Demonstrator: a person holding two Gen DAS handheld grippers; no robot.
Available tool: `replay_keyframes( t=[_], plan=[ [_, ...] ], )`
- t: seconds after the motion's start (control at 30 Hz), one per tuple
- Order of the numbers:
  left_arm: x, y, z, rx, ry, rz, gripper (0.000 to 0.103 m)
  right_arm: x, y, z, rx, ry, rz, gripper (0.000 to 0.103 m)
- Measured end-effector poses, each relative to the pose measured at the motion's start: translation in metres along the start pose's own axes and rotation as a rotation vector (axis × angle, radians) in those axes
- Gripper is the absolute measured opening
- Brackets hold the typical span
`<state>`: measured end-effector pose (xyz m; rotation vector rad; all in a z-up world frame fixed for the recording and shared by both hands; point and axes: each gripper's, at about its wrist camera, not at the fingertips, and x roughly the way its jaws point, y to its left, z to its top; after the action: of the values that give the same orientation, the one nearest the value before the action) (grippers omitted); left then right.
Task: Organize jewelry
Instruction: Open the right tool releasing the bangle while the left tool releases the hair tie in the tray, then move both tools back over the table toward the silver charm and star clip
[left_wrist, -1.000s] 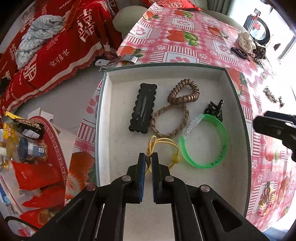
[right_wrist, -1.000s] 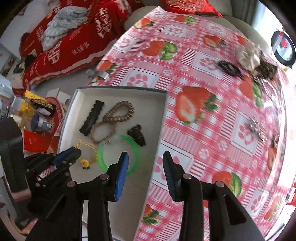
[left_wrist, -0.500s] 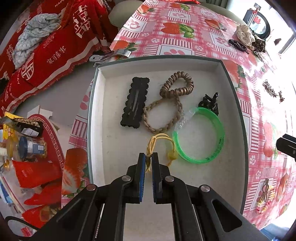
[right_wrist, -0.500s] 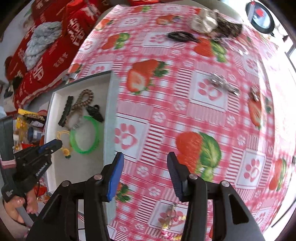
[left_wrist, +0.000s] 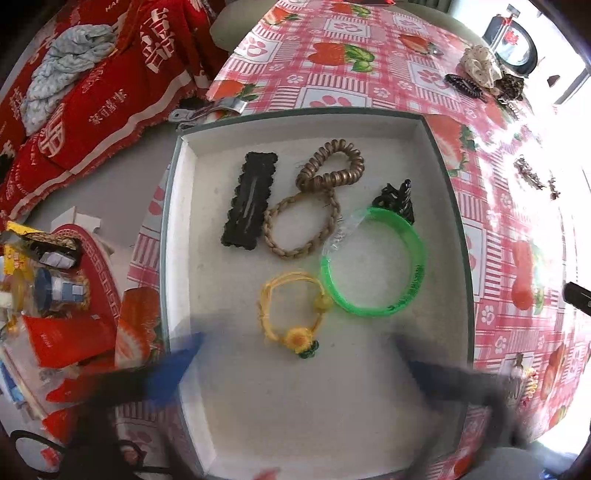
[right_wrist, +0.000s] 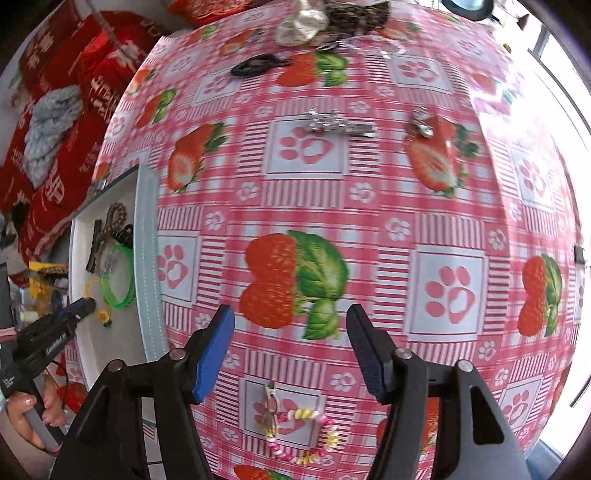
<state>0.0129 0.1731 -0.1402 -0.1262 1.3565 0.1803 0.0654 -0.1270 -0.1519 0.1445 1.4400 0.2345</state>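
Left wrist: your left gripper (left_wrist: 295, 365), fingers wide and blurred, holds nothing; yellow bracelet (left_wrist: 291, 314) lies in the tray (left_wrist: 458, 229), risking a snag.

Right wrist: your right gripper (right_wrist: 291, 350) gapes empty above the beaded bracelet (right_wrist: 306, 432) on the surface (right_wrist: 369, 206); closing early could miss it.

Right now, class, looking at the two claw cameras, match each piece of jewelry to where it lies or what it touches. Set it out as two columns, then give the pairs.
Things
1. green bangle
2. yellow cord bracelet
3. pastel bead bracelet
4. silver hair clip

Places
A. on the tablecloth, just in front of the open right claw
B. in the white tray, nearest the open left claw
C. on the tablecloth, on a paw print square far from the tray
D. in the tray, overlapping the black claw clip

Pairs: 1-D, 2-B, 3-A, 4-C
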Motion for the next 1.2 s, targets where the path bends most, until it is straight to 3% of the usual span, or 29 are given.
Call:
replay_keyframes(
  t=[0.1, 0.33, 0.53, 0.6, 0.7, 0.93, 1.2],
  plan=[
    [0.002, -0.008, 0.002, 0.024, -0.014, 0.002, 0.103, -0.002, -0.009, -0.001, 0.019, -0.007, 0.009, 0.076],
    [-0.004, -0.036, 0.014, 0.103, -0.061, 0.037, 0.103, -0.007, -0.026, -0.002, 0.047, -0.018, 0.006, 0.076],
    [-0.015, -0.076, 0.031, 0.134, -0.088, -0.003, 0.103, -0.012, -0.047, 0.007, 0.071, -0.038, -0.017, 0.077],
    [-0.016, -0.091, 0.036, 0.133, -0.079, 0.024, 0.103, -0.015, -0.055, 0.013, 0.077, -0.049, -0.029, 0.077],
    [-0.019, -0.114, 0.042, 0.137, -0.065, -0.021, 0.103, -0.018, -0.066, 0.025, 0.077, -0.066, -0.052, 0.077],
    [-0.019, -0.17, 0.052, 0.092, -0.032, -0.087, 0.103, -0.017, -0.088, 0.057, 0.067, -0.096, -0.103, 0.077],
    [0.004, -0.196, 0.077, -0.03, 0.009, -0.119, 0.103, 0.001, -0.097, 0.095, -0.011, -0.116, -0.144, 0.076]
  ],
)
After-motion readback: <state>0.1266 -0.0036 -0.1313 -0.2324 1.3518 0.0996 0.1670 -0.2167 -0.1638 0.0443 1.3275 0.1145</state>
